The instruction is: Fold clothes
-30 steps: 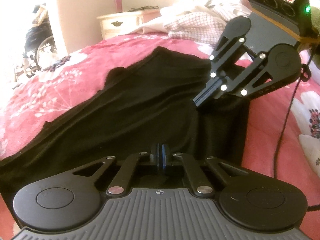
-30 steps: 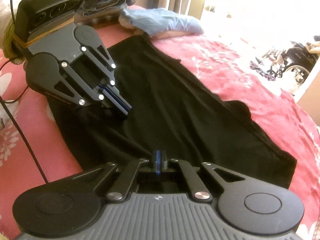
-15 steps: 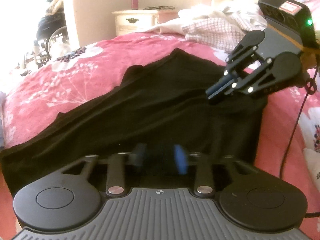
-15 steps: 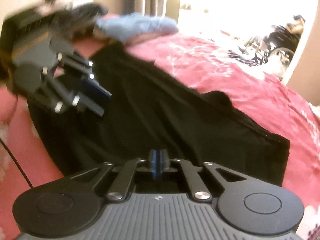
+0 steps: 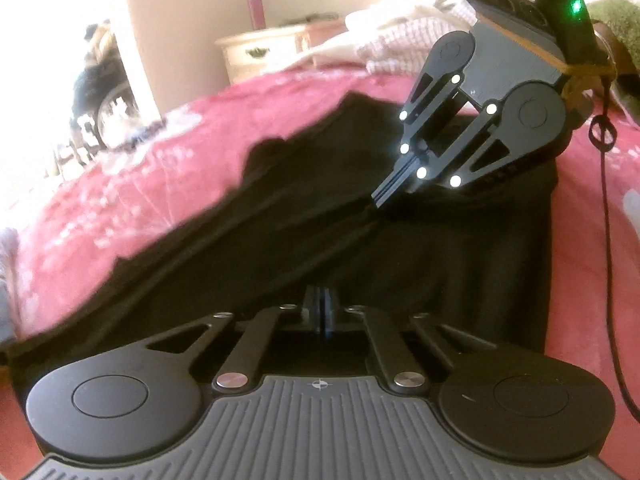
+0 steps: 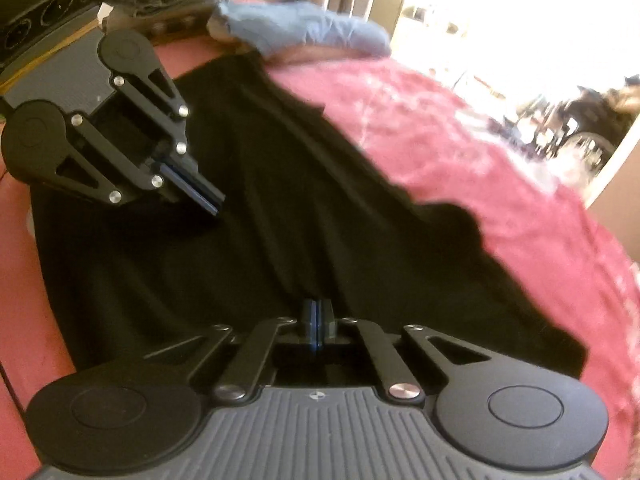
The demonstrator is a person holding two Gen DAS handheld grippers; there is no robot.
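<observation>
My left gripper (image 5: 322,312), apart and blurred half a second ago, is now pinched on the black garment (image 5: 280,220); my right gripper (image 6: 318,326) stays clamped too. Cloth drapes across the red bedspread (image 5: 140,184), seemingly mid-fold.

Setting: a home bedroom. I work over a bed with a pink floral bedspread (image 5: 168,184); a cream wooden nightstand with drawers (image 5: 264,50) stands behind it, crumpled laundry heaps (image 6: 308,34) lie at the edges.
</observation>
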